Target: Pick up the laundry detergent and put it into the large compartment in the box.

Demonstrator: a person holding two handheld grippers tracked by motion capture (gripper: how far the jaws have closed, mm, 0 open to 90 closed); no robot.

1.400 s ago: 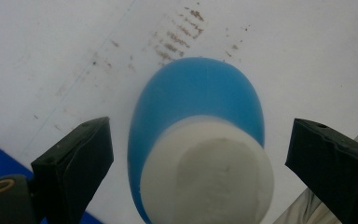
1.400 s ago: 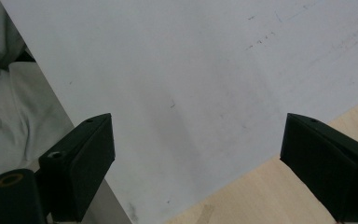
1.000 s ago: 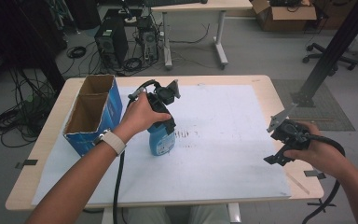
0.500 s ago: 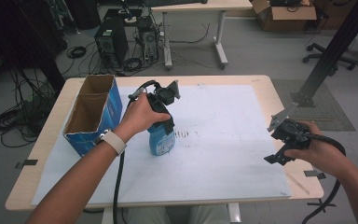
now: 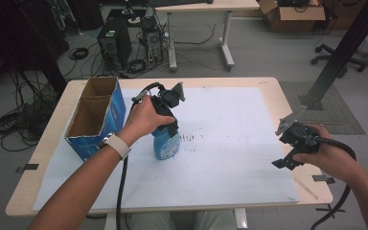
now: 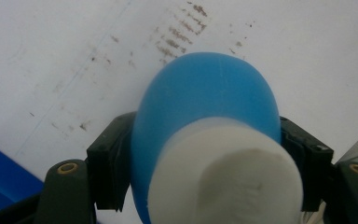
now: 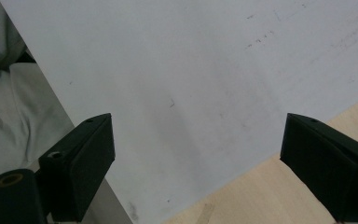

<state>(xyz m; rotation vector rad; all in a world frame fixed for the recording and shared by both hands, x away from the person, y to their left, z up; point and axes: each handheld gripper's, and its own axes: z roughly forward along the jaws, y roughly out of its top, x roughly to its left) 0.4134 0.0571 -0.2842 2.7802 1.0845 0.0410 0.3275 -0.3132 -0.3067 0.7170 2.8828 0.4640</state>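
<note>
A blue bottle (image 5: 166,145) with a white cap stands upright on the white sheet (image 5: 239,120), left of the table's middle. My left gripper (image 5: 167,128) comes down over its top. Its jaws have just been closing, and in the left gripper view both black pads (image 6: 109,163) press on the sides of the blue bottle (image 6: 205,93), just below the white cap (image 6: 228,172). My right gripper (image 5: 283,149) hovers near the table's front right corner. In the right gripper view its jaws (image 7: 196,163) stand wide open over the sheet's edge with nothing between them.
An open blue cardboard box (image 5: 94,120) stands at the table's left, close beside the left hand. Faint brown smudges (image 5: 191,139) mark the sheet right of the bottle. Bare wood (image 5: 316,191) borders the sheet at the right edge. Computers and cables lie on the floor behind.
</note>
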